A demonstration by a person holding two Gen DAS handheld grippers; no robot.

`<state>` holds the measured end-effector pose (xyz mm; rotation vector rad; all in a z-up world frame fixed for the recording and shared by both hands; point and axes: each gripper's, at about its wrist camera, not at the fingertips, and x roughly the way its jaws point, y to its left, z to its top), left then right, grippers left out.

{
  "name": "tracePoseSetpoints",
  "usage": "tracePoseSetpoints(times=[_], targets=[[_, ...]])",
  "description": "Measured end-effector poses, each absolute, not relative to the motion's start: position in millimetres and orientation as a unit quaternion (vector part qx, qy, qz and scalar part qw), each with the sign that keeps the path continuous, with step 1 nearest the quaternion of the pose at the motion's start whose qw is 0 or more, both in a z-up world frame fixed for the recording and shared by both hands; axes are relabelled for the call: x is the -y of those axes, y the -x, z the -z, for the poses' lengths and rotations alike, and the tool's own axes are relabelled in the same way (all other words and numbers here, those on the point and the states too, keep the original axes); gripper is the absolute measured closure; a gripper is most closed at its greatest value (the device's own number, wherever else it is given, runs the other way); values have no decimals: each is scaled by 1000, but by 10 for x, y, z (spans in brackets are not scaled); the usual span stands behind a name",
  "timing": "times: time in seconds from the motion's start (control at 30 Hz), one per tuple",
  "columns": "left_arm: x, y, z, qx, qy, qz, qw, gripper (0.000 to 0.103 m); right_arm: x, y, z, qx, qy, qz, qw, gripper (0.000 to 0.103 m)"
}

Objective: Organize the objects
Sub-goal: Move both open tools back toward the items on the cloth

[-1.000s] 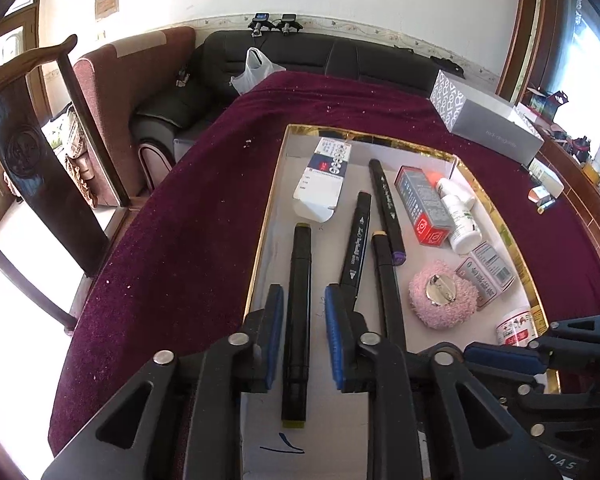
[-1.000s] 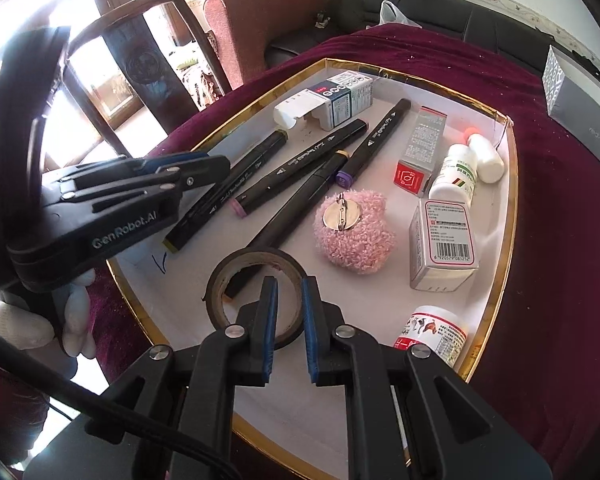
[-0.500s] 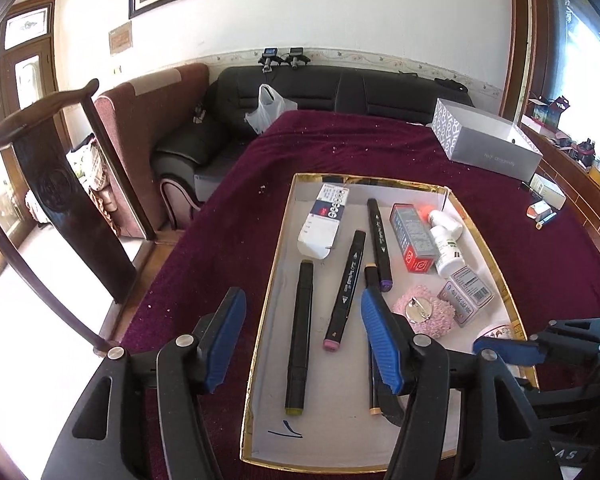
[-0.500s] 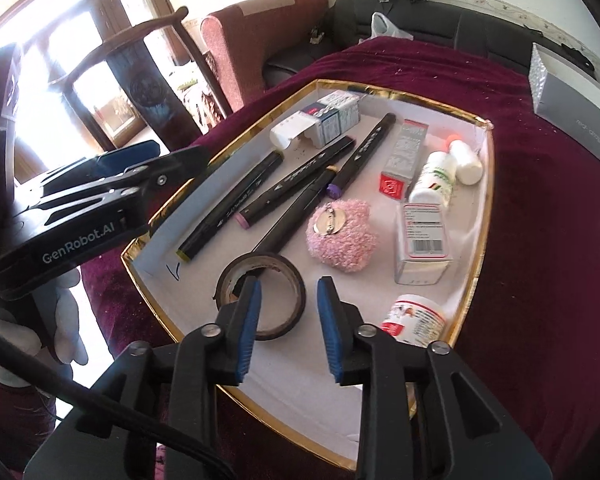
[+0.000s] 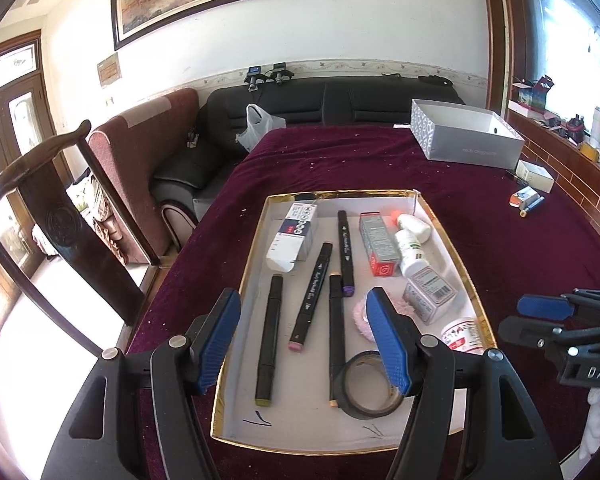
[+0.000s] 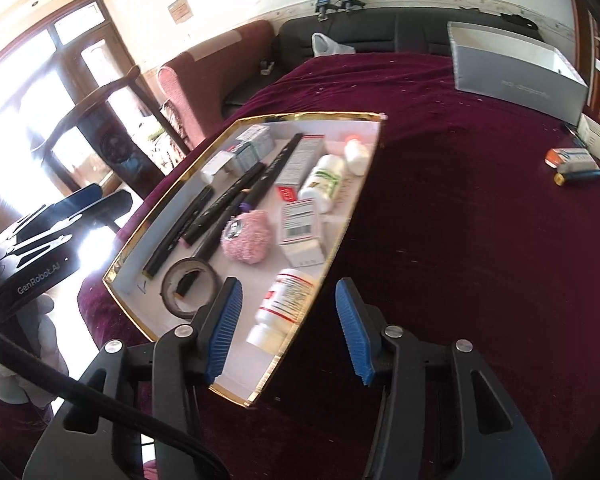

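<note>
A white tray with a gold rim (image 5: 236, 320) (image 6: 340, 236) lies on the maroon cloth. It holds several black markers (image 5: 269, 336) (image 6: 180, 232), a black tape roll (image 5: 370, 388) (image 6: 188, 286), a pink fluffy puff (image 6: 247, 236), medicine boxes (image 5: 380, 240) (image 6: 302, 230) and white bottles (image 5: 412, 252) (image 6: 286, 300). My left gripper (image 5: 306, 342) is open and empty above the tray's near end. My right gripper (image 6: 288, 330) is open and empty over the tray's near right corner.
A grey open box (image 5: 466, 136) (image 6: 516, 68) stands at the far right of the table. Small packets (image 5: 526, 200) (image 6: 574, 164) lie on the cloth to the right. A wooden chair (image 5: 56, 220) and sofas (image 5: 300, 108) stand to the left and behind.
Both grippers opened and pulled back and up from the tray. The left let go of a marker, the right let go of the tape roll, which now lies in the tray.
</note>
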<state>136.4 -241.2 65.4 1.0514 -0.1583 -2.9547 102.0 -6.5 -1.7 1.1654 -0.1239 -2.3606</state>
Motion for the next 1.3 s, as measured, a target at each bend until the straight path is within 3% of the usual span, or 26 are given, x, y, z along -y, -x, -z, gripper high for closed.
tracePoseSetpoints(times=[0.67,0.9,1.3], targets=[[1137,-1276,-735,85,-353,921,-140,43,-2040,-837,-4,168,-410,895,54,50],[754,-1182,-605,86,-378,904,-182,44,-2664,-200,-75,206,-414,886,-16,49],[723,-927,-476,72,-397,895,-193,44,-2767,937,263,239,-471,846,-67,49]])
